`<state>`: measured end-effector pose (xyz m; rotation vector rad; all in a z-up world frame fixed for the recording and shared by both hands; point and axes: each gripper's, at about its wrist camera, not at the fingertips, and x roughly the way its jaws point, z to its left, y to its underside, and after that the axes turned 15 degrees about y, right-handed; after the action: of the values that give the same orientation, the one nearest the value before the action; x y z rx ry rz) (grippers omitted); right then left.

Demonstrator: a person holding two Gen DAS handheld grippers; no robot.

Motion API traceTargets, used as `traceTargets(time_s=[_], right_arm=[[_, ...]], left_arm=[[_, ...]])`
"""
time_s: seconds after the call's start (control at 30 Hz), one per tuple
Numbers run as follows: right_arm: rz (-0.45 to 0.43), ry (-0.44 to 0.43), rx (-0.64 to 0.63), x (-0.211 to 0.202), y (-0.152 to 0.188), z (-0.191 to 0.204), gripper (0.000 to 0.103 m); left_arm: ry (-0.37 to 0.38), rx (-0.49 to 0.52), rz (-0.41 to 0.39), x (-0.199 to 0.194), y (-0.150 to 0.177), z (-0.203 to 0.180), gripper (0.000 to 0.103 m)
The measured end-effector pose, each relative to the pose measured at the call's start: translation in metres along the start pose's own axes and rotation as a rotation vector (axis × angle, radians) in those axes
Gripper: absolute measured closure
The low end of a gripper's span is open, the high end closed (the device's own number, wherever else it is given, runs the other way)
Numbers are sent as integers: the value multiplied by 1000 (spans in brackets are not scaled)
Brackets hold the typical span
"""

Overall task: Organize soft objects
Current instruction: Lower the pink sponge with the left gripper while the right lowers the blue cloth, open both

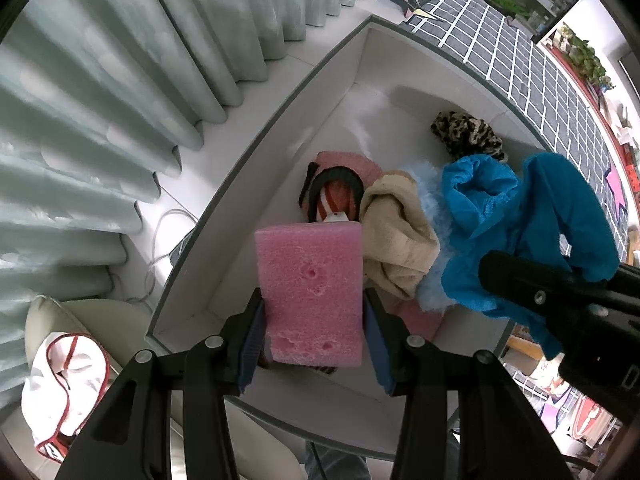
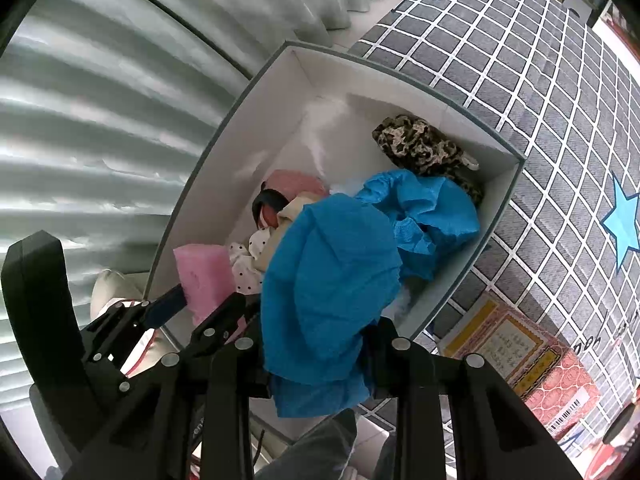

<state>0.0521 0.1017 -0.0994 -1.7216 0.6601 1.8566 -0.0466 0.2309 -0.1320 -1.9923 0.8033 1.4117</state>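
Note:
My left gripper (image 1: 314, 332) is shut on a pink sponge block (image 1: 310, 292) and holds it above the near end of a white box (image 1: 256, 148). My right gripper (image 2: 316, 344) is shut on a blue cloth (image 2: 328, 280) that hangs over the box's right side; it shows in the left wrist view too (image 1: 532, 220). The box (image 2: 224, 148) holds a beige cloth (image 1: 396, 232), a leopard-print item (image 1: 468, 136), a pink item (image 1: 348, 160) and a red, white and black soft toy (image 1: 336, 200). The sponge also shows in the right wrist view (image 2: 204, 276).
Pale green curtains (image 1: 100, 120) hang to the left of the box. A grey checked mat (image 2: 540, 92) lies to its right. A white and red bag (image 1: 64, 384) sits on a cream cushion at lower left. Printed cartons (image 2: 520, 356) lie at lower right.

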Motion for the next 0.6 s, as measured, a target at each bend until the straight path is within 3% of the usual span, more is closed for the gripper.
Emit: traceTargets(time_s=[0.1, 0.13, 0.17, 0.2, 0.23, 0.3, 0.4, 0.43, 0.47, 0.53, 0.6], right_arm=[[-4, -8, 4, -2, 1, -1, 71], [-7, -15, 6, -2, 1, -1, 71], [-7, -20, 4, -3, 1, -1, 71], [-9, -21, 0, -4, 2, -1, 67], [-16, -17, -6, -7, 2, -1, 46], [-34, -13, -7, -12, 4, -2, 19], [-62, 2, 0, -21, 7, -6, 16], [-75, 11, 6, -25, 9, -8, 3], [-93, 36, 16, -30, 11, -10, 0], [-135, 47, 22, -40, 14, -13, 0], [-166, 59, 19, -51, 19, -15, 0]], left_arm=[[42, -5, -13, -3, 1, 1, 51], [55, -8, -21, -4, 1, 1, 40], [58, -9, -25, -5, 2, 0, 21], [49, -2, -30, -6, 3, -1, 17], [36, 11, -33, -7, 4, -3, 16], [13, 36, -31, -8, 6, -5, 16], [-25, 74, -81, -17, 10, -8, 16], [-48, 86, -110, -24, 12, -10, 16], [-62, 90, -136, -30, 13, -11, 16], [-53, 97, -188, -44, 17, -13, 16], [-18, 86, -189, -52, 19, -11, 16]])
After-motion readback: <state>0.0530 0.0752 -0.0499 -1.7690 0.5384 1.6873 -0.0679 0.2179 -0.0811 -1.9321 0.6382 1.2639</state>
